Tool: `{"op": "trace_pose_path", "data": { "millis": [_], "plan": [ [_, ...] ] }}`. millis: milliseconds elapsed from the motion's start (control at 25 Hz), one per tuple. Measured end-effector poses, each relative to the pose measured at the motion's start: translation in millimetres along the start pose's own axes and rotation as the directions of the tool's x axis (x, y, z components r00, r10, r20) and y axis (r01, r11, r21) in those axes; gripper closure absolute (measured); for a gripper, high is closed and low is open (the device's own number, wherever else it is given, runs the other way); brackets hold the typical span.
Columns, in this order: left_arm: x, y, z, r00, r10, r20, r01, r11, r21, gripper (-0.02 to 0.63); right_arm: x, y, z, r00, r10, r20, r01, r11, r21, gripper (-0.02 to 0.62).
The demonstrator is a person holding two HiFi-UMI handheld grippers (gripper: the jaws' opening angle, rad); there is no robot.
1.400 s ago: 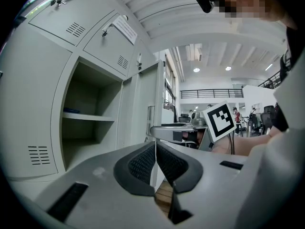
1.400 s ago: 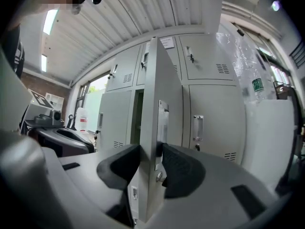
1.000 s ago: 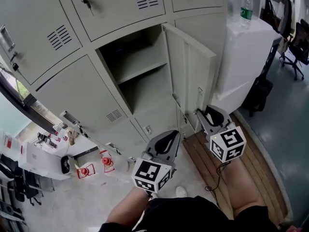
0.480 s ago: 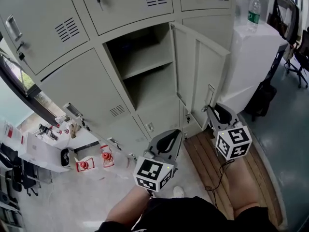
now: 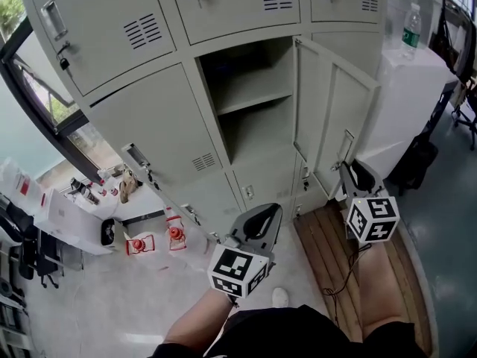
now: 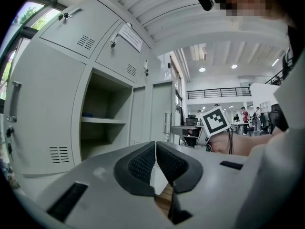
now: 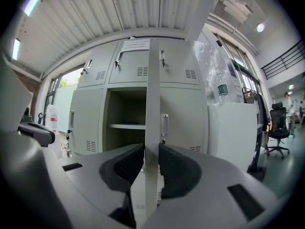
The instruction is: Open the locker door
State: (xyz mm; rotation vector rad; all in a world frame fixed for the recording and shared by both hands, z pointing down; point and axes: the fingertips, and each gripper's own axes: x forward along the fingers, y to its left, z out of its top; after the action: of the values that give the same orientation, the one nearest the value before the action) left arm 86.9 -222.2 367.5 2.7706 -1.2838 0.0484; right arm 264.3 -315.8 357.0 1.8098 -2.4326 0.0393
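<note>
The grey locker door [image 5: 332, 118] stands swung out to the right of its open compartment [image 5: 250, 118], which has one shelf inside. My right gripper [image 5: 349, 168] is at the door's free edge, just below the small handle [image 5: 346, 146]. In the right gripper view the door edge [image 7: 152, 104] runs upright between the two dark pads [image 7: 126, 163], which touch it on both sides while the jaws are opening slightly. My left gripper [image 5: 261, 218] hangs low in front of the lockers, apart from the door; its pads [image 6: 143, 163] meet with nothing between them.
Shut lockers [image 5: 149, 118] fill the wall to the left and above. A white cabinet [image 5: 402, 95] with a water bottle [image 5: 409, 28] stands right of the door. A wooden platform [image 5: 328, 252] lies below, and small red items [image 5: 175, 237] sit on the floor at left.
The door has swung further out to the right with my right gripper on its edge. The left gripper has stayed about where it was.
</note>
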Motion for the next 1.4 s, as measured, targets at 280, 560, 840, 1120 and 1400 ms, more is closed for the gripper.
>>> {"op": "trace_pose_path", "data": {
  "millis": [280,560,840,1120,1400],
  "plan": [
    [-60.7,17.7,-5.0,0.999,0.036,0.001,-0.036,0.999,-0.021,0.584,-31.8,36.8,8.3,0.996,-0.078,0.041,0.078,0.997,0.010,0.468],
    [-123.3,15.8,-14.1,0.998,0.059,0.002,-0.059,0.998,-0.035,0.584,-67.5,127.4,3.3,0.997,0.074,0.019,-0.074,0.997,-0.009,0.541],
    [-174.6,1.1,-30.0,0.997,0.075,-0.005,-0.075,0.997,-0.034,0.584,-112.2,204.5,-8.1,0.981,0.194,0.005,-0.194,0.981,-0.021,0.541],
    [-210.4,-11.0,-43.7,0.995,0.100,-0.011,-0.100,0.994,-0.032,0.584,-153.5,253.2,-23.3,0.965,0.261,-0.013,-0.261,0.965,0.002,0.541],
    [-233.1,-25.4,-53.9,0.995,0.094,-0.023,-0.095,0.995,-0.037,0.584,-183.1,283.0,-37.6,0.953,0.300,-0.032,-0.300,0.954,0.003,0.541]
  ]
}}
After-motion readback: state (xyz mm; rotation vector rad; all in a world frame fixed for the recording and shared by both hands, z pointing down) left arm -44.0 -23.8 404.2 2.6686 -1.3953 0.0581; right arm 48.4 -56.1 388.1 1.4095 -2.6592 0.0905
